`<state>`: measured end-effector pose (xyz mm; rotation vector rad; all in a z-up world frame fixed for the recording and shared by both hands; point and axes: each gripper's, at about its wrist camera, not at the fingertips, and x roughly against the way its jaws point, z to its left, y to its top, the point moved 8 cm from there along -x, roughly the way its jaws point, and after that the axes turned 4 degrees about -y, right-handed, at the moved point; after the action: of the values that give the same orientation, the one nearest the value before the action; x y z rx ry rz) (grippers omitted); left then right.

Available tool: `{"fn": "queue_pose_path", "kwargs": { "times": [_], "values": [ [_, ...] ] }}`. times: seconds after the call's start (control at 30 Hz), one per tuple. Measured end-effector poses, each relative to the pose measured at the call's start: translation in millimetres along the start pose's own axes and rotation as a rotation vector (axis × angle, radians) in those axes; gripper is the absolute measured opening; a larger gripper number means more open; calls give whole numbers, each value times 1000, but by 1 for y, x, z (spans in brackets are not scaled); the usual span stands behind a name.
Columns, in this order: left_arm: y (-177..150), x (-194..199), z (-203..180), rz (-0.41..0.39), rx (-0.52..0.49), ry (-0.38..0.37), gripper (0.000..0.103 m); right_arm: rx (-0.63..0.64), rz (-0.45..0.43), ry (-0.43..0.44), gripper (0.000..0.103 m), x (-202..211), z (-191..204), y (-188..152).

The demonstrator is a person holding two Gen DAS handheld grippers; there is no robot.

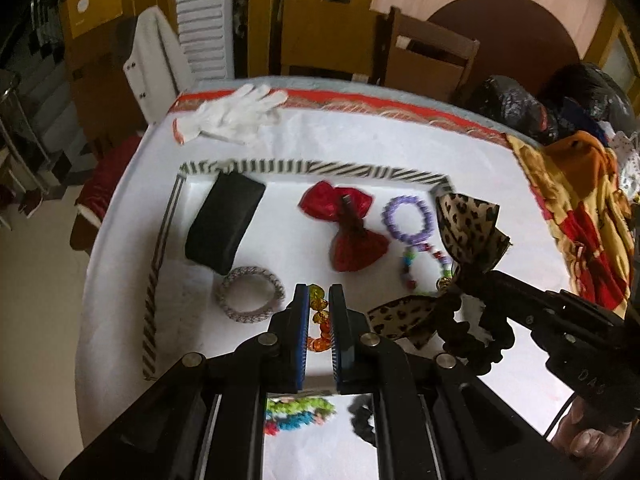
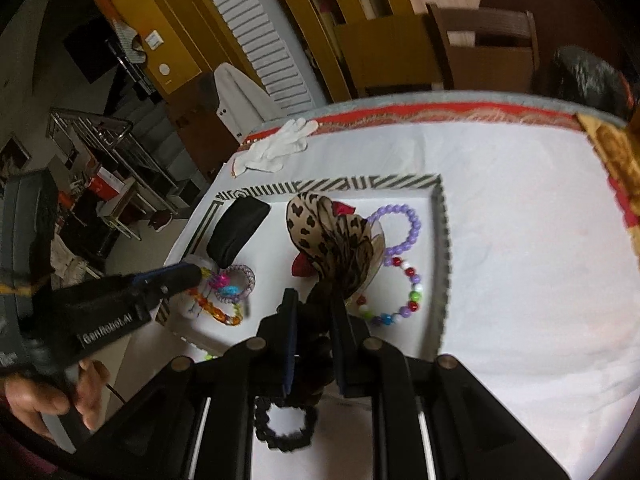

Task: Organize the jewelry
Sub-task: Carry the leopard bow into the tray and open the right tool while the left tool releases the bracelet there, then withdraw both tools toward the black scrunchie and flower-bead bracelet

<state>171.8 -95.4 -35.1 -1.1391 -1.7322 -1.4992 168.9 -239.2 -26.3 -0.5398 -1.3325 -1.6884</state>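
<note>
Above the striped tray [image 1: 280,168], both steeply down-tilted jaws clamp: left amber bead bracelet [image 1: 318,314], right leopard bow scrunchie [image 2: 336,240].

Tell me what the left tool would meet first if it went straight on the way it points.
Probably the white tray floor. The left tool, shut on an amber-orange bead bracelet, points down into the striped-rimmed tray, toward the bare gap between the silvery woven bangle and the red bow. Depth is uncertain.
</note>
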Motion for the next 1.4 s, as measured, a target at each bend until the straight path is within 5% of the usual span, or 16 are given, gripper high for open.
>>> {"fn": "queue_pose_path", "kwargs": {
  "times": [0.4,0.53,0.63,0.7,0.8,1.4],
  "values": [
    [-34,-38,65,95,119,61,15,-26,158,-108,16,-69,-25,-39],
    [-37,-37,66,88,120,62,15,-37,190,-133,25,-73,-29,-44],
    [-37,-35,66,86,114,68,20,-38,169,-145,43,-66,-30,-42],
    [-37,-32,65,78,113,72,36,-44,151,-139,48,-58,-30,-41],
    [-38,-24,63,63,114,77,44,-55,120,-130,52,-43,-27,-38],
    [-58,22,39,-3,103,111,46,33,4,-138,64,17,4,-47]
  ]
}}
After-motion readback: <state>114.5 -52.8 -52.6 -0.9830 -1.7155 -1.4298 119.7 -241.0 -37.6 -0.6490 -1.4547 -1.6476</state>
